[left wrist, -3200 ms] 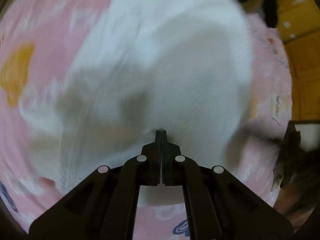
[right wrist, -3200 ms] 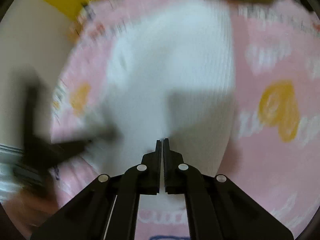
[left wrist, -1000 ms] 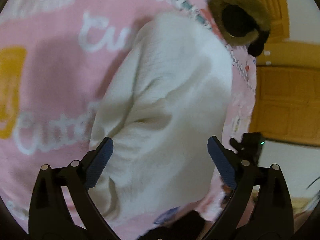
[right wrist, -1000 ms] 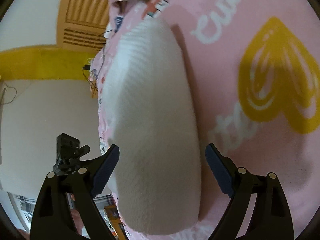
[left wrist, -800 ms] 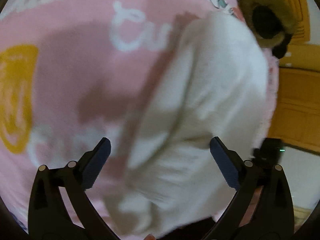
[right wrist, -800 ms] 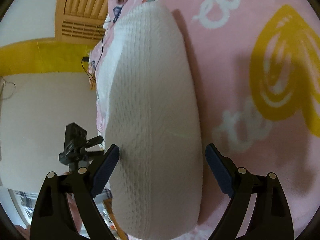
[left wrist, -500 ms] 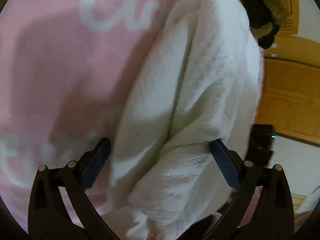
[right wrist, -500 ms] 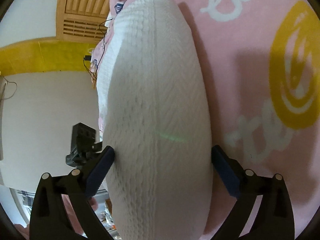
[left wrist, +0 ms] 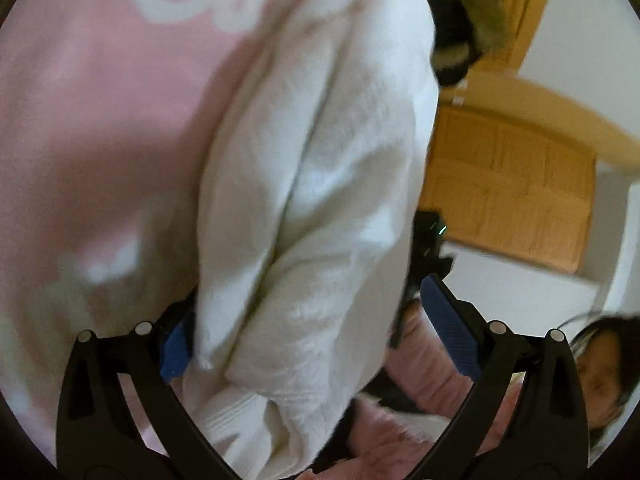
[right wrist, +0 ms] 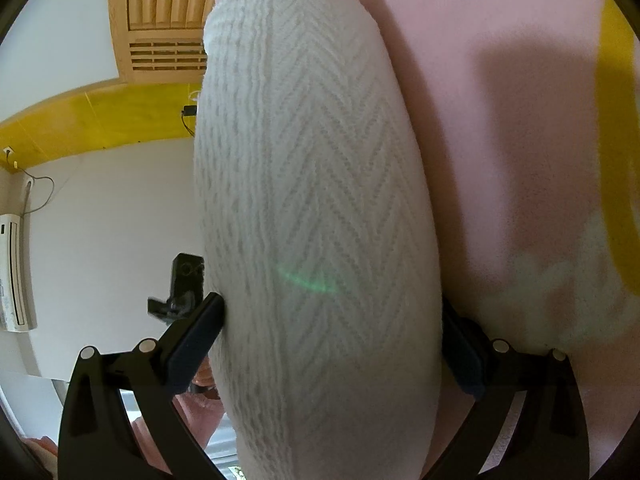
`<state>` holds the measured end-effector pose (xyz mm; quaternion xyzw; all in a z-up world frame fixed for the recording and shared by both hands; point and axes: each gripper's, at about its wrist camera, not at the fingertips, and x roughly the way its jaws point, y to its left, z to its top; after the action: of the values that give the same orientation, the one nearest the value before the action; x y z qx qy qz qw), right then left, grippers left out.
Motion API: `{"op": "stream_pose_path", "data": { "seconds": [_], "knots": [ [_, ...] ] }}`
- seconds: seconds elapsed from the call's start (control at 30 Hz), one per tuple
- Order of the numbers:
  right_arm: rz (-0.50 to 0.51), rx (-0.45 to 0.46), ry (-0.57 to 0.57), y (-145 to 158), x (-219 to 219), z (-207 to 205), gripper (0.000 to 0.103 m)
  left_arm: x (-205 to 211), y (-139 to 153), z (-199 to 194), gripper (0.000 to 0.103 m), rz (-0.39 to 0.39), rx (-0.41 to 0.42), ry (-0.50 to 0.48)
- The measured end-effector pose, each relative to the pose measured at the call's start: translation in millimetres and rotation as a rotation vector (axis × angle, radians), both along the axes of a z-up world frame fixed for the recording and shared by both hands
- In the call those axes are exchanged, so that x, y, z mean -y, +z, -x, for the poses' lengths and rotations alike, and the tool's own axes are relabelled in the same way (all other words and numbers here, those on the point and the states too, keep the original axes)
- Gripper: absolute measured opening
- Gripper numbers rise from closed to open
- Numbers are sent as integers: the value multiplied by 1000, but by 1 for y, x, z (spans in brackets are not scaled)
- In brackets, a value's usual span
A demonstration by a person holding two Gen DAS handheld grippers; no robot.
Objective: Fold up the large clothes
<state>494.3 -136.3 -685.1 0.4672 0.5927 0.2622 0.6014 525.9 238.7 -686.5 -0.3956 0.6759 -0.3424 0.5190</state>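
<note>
A white knitted sweater [left wrist: 320,200], folded into a thick bundle, lies on a pink blanket [left wrist: 100,120]. In the left wrist view my left gripper [left wrist: 308,300] straddles one end of it. Its left pad [left wrist: 174,348] sits against the bundle, while its right pad [left wrist: 450,328] stands clear, so the jaws are open. In the right wrist view the sweater [right wrist: 316,200] fills the span of my right gripper [right wrist: 330,300]. That gripper's jaws are wide open, with a pad [right wrist: 196,336] lying along the knit without squeezing it.
A brown fur-trimmed dark garment [left wrist: 460,12] lies at the sweater's far end. A person's pink sleeve [left wrist: 420,380] shows under the bundle. The blanket [right wrist: 520,120] carries white lettering and a yellow heart [right wrist: 616,140]. A wooden cabinet [left wrist: 508,188] and white wall stand beyond the bed edge.
Both grippers, earlier shut on the sweater, now stand open. Over the last second both sank and closed in until the bundle sits between their jaws, and the right jaws widened a little.
</note>
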Motion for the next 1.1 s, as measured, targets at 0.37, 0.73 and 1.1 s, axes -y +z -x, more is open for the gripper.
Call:
{"op": "stream_pose_path", "data": {
  "seconds": [0.37,0.73,1.1],
  "knots": [
    [51,9,-24,4,-5,22,95,67,-13,-4,97,-275,31,-152],
    [28,-97,-124,41,-23,35,64,72,15,17,47,-292,-35,37],
    [-234,-95,-135,88,-24,67,60,76,83,62,47,-75,-24,109]
  ]
}}
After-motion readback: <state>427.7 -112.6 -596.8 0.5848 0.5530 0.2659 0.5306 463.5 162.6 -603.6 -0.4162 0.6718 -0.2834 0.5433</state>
